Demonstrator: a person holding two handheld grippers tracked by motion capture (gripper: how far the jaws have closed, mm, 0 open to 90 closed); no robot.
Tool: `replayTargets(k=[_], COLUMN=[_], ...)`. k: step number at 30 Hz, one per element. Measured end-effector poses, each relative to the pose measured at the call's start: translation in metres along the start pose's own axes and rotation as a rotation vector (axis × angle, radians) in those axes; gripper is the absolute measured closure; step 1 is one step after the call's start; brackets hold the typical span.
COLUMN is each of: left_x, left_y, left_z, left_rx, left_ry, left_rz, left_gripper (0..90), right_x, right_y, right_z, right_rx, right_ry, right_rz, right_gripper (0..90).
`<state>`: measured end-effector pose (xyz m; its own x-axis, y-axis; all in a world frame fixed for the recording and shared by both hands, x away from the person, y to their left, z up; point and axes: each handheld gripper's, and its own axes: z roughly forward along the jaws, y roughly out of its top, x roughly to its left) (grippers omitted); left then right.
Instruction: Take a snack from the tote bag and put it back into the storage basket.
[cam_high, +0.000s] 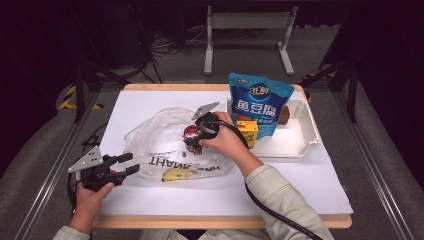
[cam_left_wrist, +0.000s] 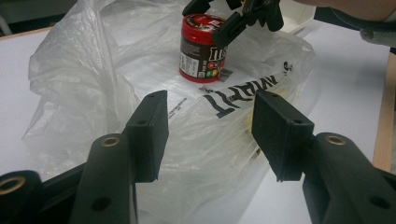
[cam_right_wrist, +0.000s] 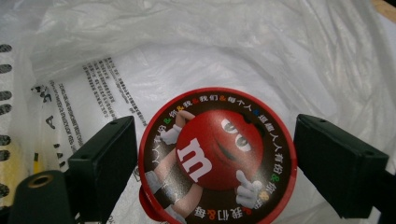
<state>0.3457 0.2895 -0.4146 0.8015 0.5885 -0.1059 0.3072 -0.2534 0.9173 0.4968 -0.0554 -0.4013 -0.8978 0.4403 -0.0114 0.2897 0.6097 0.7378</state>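
The red jar (cam_high: 192, 135) stands upright on the plastic bag (cam_high: 155, 137) near the middle of the table (cam_high: 310, 185). The right gripper (cam_high: 194, 141) hangs over its lid, fingers (cam_right_wrist: 105, 161) spread to either side, one just touching the rim, the other apart, not clenched. The left gripper (cam_high: 129, 164) sits at the bag's edge near the table's left front corner, fingers (cam_left_wrist: 149, 133) released. A blue pouch (cam_high: 257, 102) stands in the white tray (cam_high: 300, 145) toward the right edge.

A thin, crinkled, translucent plastic bag (cam_high: 165, 142) holds a glossy red candy tub (cam_right_wrist: 217, 156) on a matt white table (cam_high: 320, 185)
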Motion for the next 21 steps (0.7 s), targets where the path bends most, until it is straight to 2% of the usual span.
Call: replayTargets(k=[14, 21], left_x=[0.0, 0.0], left_y=[0.0, 0.0], left_z=[-0.001, -0.001], left_rx=[0.0, 0.0], left_ry=[0.003, 0.003], left_rz=[0.005, 0.007], left_gripper=[46.5, 46.5], right_x=[0.0, 0.002], right_y=[-0.01, -0.01], right_z=[0.015, 0.018], right_rx=[0.056, 0.084], right_ry=[0.002, 0.0], right_rz=[0.01, 0.007], right_gripper=[14.7, 15.8])
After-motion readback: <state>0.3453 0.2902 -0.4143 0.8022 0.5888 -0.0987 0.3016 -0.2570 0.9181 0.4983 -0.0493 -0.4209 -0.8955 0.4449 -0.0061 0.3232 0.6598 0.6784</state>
